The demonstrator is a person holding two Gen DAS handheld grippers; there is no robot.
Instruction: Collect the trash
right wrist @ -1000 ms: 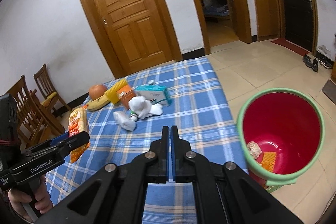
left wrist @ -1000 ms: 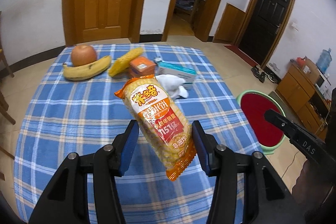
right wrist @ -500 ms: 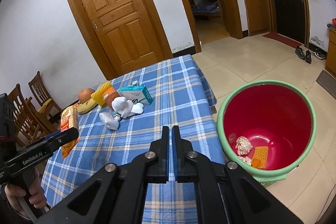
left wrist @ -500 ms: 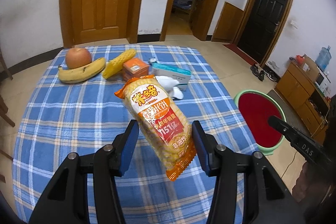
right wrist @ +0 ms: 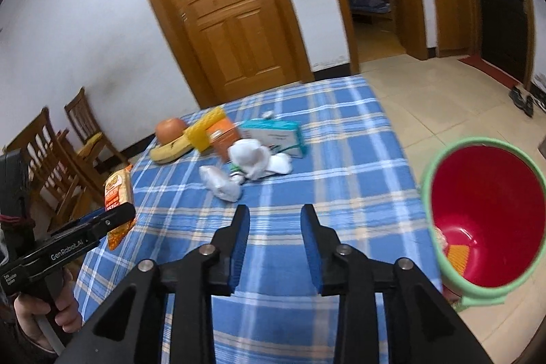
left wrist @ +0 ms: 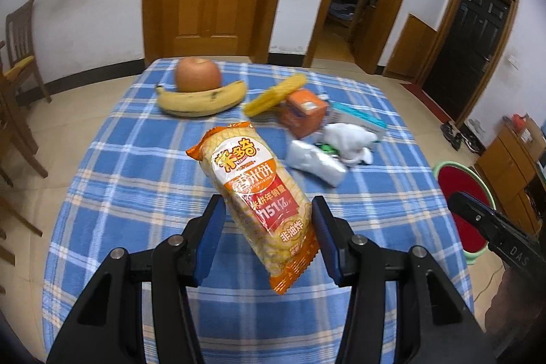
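Note:
My left gripper (left wrist: 266,220) is shut on an orange and yellow rice-cracker packet (left wrist: 254,190) and holds it tilted above the blue plaid tablecloth (left wrist: 136,193). The packet also shows in the right wrist view (right wrist: 117,190) at the left. My right gripper (right wrist: 274,227) is open and empty over the table's near edge. Crumpled white wrappers (right wrist: 252,164) lie ahead of it, and also show in the left wrist view (left wrist: 327,156). A green bin with a red inside (right wrist: 484,220) stands on the floor to the right, with some trash at its bottom.
An apple (left wrist: 198,74), a banana (left wrist: 201,103), a yellow packet (left wrist: 276,92), an orange box (left wrist: 305,111) and a teal tissue box (right wrist: 276,133) sit at the table's far side. Wooden chairs (right wrist: 54,152) stand to the left.
My right gripper has opened from shut and turned left toward the table. My left gripper has swung left with the packet still in it.

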